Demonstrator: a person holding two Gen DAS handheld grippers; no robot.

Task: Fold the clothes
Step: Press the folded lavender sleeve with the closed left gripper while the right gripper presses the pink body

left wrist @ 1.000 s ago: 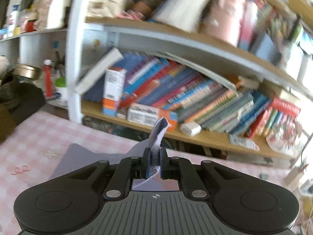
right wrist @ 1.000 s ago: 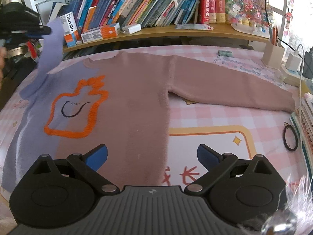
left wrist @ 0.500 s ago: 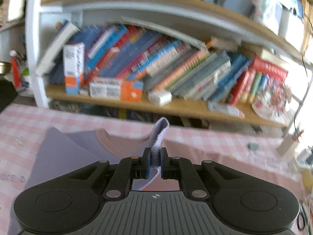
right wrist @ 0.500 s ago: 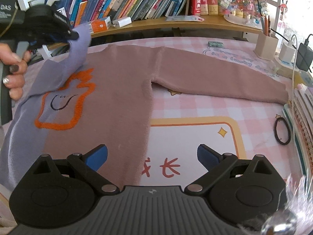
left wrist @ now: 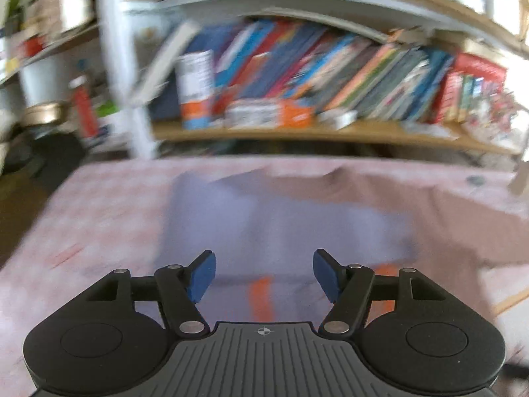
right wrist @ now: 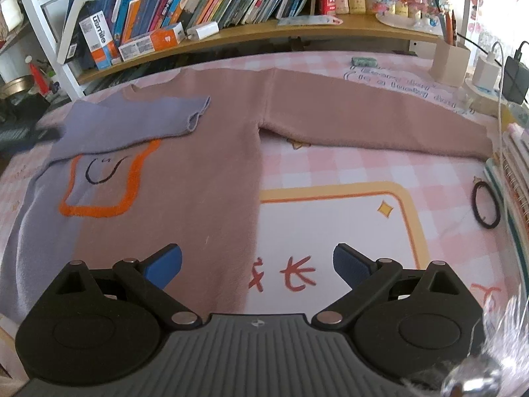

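Observation:
A two-tone sweater (right wrist: 205,172), lilac on its left and dusty pink on its right with an orange outline design, lies flat on the checked table. Its lilac sleeve (right wrist: 132,122) is folded across the chest, cuff toward the middle. The pink sleeve (right wrist: 373,122) stretches out to the right. My right gripper (right wrist: 258,263) hovers open above the sweater's lower edge, holding nothing. In the blurred left wrist view my left gripper (left wrist: 263,273) is open over the lilac sleeve (left wrist: 284,228), empty.
A bookshelf (right wrist: 251,29) packed with books runs along the table's far edge. A pen holder (right wrist: 451,63) and chargers (right wrist: 487,72) stand at the back right. A black hair tie (right wrist: 485,209) lies near stacked notebooks (right wrist: 515,178) on the right.
My left gripper carried the lilac sleeve rightward over the chest, let it go and opened. The sleeve now lies flat on the sweater. The right gripper stayed open.

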